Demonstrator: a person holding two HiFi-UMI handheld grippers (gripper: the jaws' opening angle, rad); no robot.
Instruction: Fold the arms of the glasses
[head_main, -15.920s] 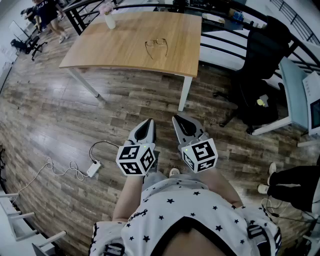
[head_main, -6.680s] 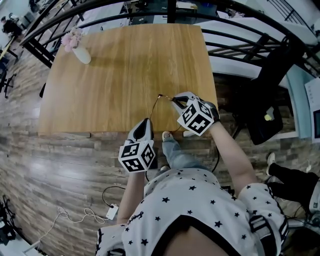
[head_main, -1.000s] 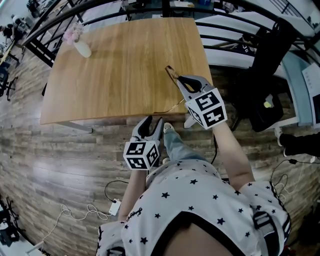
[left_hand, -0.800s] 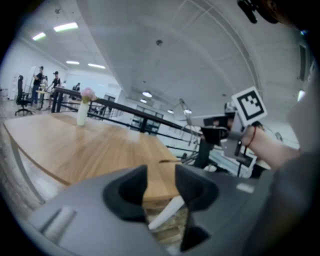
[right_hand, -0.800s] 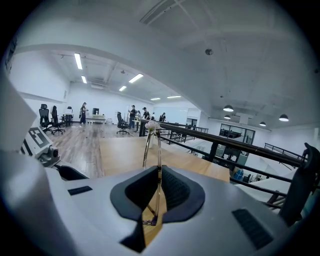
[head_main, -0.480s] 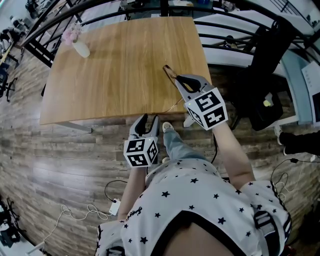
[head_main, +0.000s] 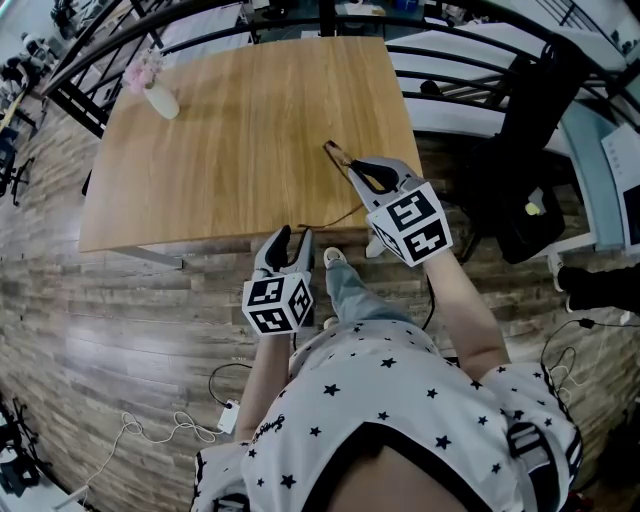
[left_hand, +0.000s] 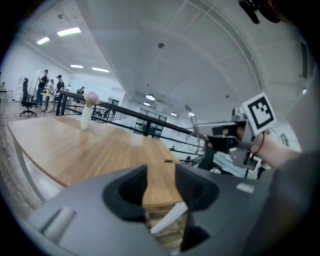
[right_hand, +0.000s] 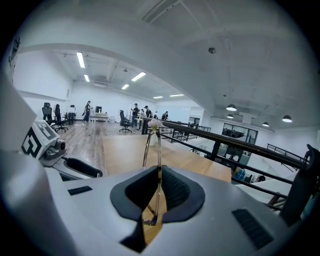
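Thin-framed glasses (head_main: 337, 157) are lifted over the near right part of the wooden table (head_main: 230, 120). My right gripper (head_main: 358, 166) is shut on the frame, and one arm trails down toward the table's front edge. In the right gripper view the thin frame (right_hand: 158, 150) stands pinched between the jaws. My left gripper (head_main: 293, 236) is open just below the table edge, near that arm's tip, with nothing in it. In the left gripper view only the table edge (left_hand: 159, 192) shows between the jaws.
A white vase with pink flowers (head_main: 155, 90) stands at the table's far left corner. Black railings run behind the table. A black office chair (head_main: 520, 130) stands to the right. A power strip with its cable (head_main: 228, 418) lies on the wood floor.
My left gripper has risen to the table's front edge, closer to the hanging arm. My right gripper, still holding the glasses, has shifted slightly left.
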